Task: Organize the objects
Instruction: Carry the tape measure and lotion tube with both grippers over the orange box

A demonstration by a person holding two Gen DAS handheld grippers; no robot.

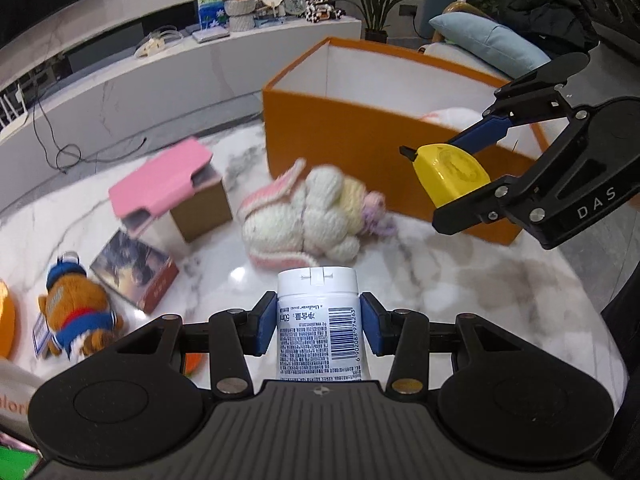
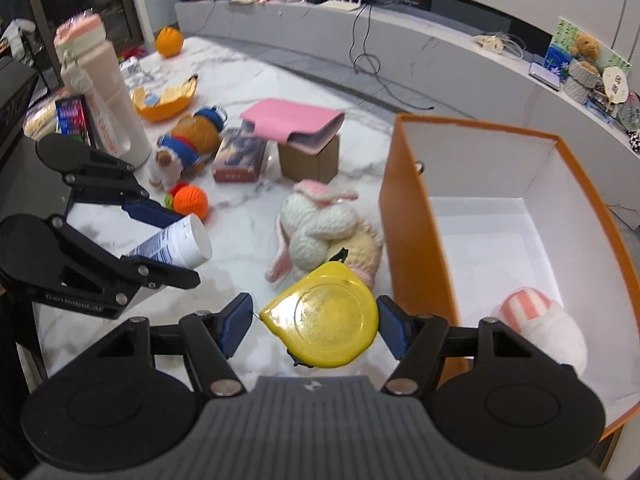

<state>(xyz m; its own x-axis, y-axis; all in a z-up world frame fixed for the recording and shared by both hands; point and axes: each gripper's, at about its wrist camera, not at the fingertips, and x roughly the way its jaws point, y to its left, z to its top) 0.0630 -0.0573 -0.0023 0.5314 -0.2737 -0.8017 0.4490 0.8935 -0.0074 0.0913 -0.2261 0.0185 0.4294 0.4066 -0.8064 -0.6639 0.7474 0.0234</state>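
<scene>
— Tube (image 1: 318, 312): where, and how held?

— Pinched at mid-body between the pads of the left gripper (image 1: 318, 326), clear of the table (image 1: 460, 280). Long axis in line with the fingers, cap end forward, barcode facing up. Firm grip, by the look of it.

— Tape (image 2: 324, 316)?

— Caught by its edges in the right gripper (image 2: 316, 324), flat face up, likewise off the table. Right pad hard against the case; left pad close to the nose end, contact there hard to make out. Judged as gripped all the same, seeing nothing beneath to carry it.

— Box (image 2: 412, 240) from each?

— From the right wrist view, just beside the tape on the right, near wall almost alongside, open top with white floor showing and one pink-striped plush (image 2: 536, 320) already inside. From the left wrist view, ahead and off to the right, past the bunny (image 1: 304, 216) lying between.

— Nearer hand, then?

— Right, clearly. Probably only a short carry sideways over the near wall before letting go. Left needing a longer reach forward and rightward, over the bunny and up past the rim.

— Risk?

— Crowding at the rim, with both heading for the same opening. Safer going in with the tape first, then the tube cap-first behind it.
</scene>
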